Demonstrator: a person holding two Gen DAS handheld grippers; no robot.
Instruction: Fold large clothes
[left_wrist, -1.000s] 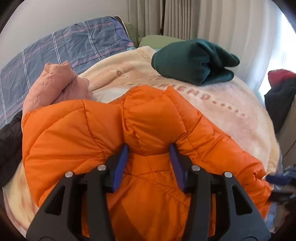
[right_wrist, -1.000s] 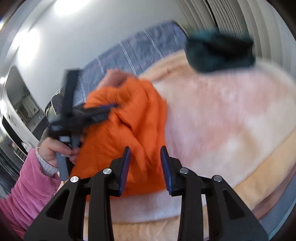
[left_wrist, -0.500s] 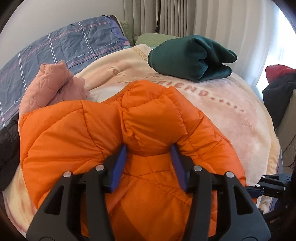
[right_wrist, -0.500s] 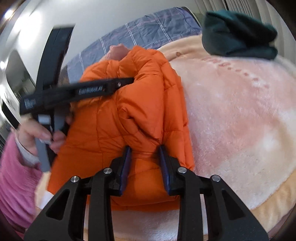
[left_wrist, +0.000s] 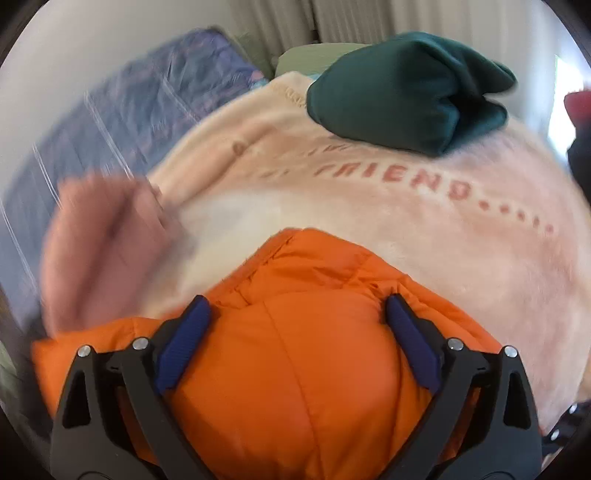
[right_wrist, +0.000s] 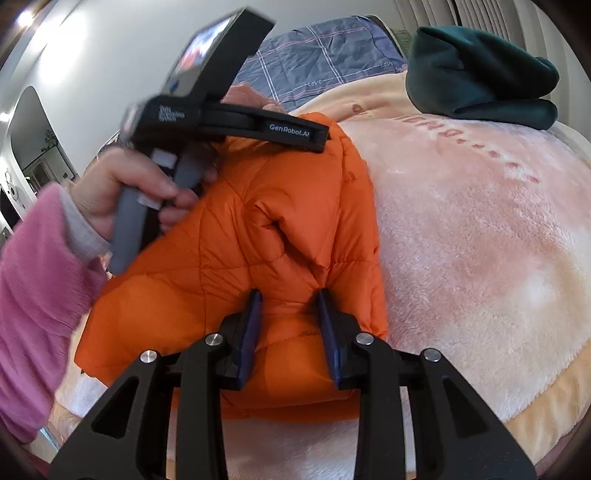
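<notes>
Opening left gripper over orange jacket, right gripper pinching it

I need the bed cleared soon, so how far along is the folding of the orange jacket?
Done: a green garment already lies folded on the blanket. In hand: the orange jacket is bunched, partly doubled over; the right gripper pinches its near edge, while the left gripper is opening, jacket between its jaws. Left: flattening it; a pink garment looks unfolded.
</notes>
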